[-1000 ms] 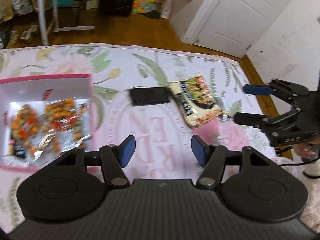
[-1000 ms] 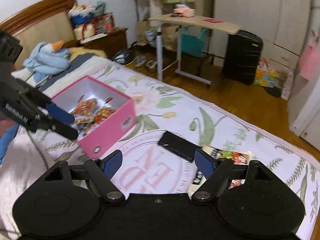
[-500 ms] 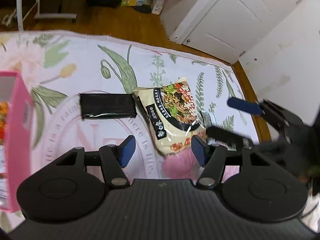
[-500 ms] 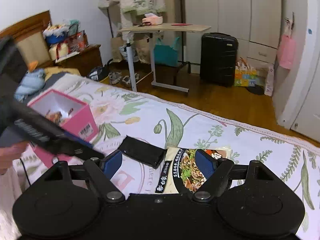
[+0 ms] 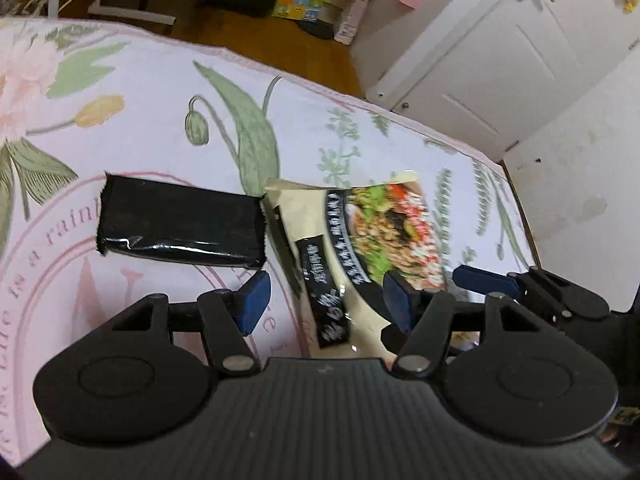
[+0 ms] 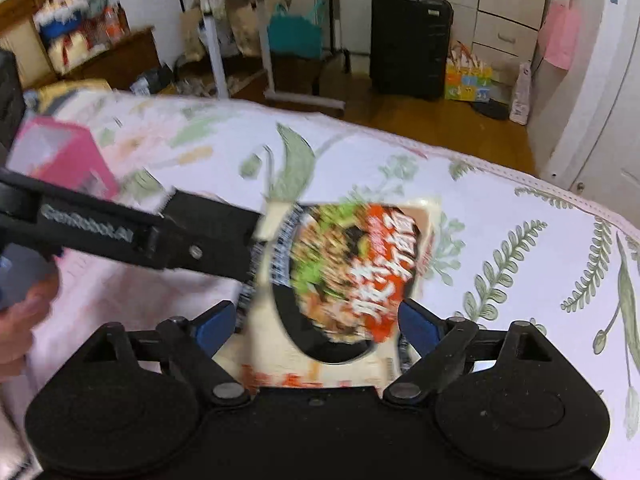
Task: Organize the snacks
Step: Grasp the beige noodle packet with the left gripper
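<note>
Left gripper [image 5: 324, 300]: jaws spread over the noodle packet [image 5: 360, 240] lying on the bed [image 5: 140, 92]; black packet [image 5: 180, 220] visible just left. Right gripper [image 6: 316, 322]: jaws spread, straddling noodle packet; only the right view shows pink box [image 6: 60, 156].

Floral bedspread [image 5: 160, 92], black suitcase [image 6: 410, 42], white door [image 5: 500, 52], wooden floor [image 6: 440, 120], rolling side table [image 6: 260, 32]
</note>
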Demonstrator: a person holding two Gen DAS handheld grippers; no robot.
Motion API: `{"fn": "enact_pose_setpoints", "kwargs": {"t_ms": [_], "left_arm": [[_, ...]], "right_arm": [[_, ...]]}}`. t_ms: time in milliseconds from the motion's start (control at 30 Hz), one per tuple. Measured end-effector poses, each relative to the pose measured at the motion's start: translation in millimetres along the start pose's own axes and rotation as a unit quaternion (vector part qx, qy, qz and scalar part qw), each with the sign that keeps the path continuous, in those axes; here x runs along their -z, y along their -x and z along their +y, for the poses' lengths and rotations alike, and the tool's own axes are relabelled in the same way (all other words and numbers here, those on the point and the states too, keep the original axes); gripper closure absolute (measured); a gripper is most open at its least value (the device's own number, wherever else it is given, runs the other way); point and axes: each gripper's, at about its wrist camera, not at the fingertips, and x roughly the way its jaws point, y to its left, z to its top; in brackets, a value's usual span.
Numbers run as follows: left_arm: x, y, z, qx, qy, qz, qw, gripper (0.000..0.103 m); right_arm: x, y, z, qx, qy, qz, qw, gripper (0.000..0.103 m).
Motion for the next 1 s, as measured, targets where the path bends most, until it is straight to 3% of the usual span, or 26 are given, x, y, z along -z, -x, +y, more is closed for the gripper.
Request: {"fn": "enact_pose_setpoints", "kwargs": {"t_ms": [67,200,400,633,900,1000], "left_arm": [[2,-9,7,0.010,0.011,0.007,0.9999,0.041],[14,-28,19,0.048,0.045,0.026,0.9975,0.041],[23,-37,22,0.093,0.057,0.027,0.9936,0.043],[26,-35,8,0.065,0.039,0.028,0.9967,0.043],[29,-15,5,0.076,0.036,0.037,0.9957,0.043],[32,-2,0,0.058,0.027,0.036,0.9973,0.040]], "right_arm": [[2,-7,0,0.028,-0.001,-0.002,1.000,0.012],[3,-19,1,-0.016,-0.014,0.019,1.000,0.000],[10,-20,8,-0.006,-0.004,0.000,1.000,0.000],[16,-21,14,0.011,-0.019,-0.039,0.999,0.000],[8,-3,30,-0.011,-0.015,0.011,1.000,0.000],[8,5,41,-0.024,-0.021,0.034,0.999,0.000]]}}
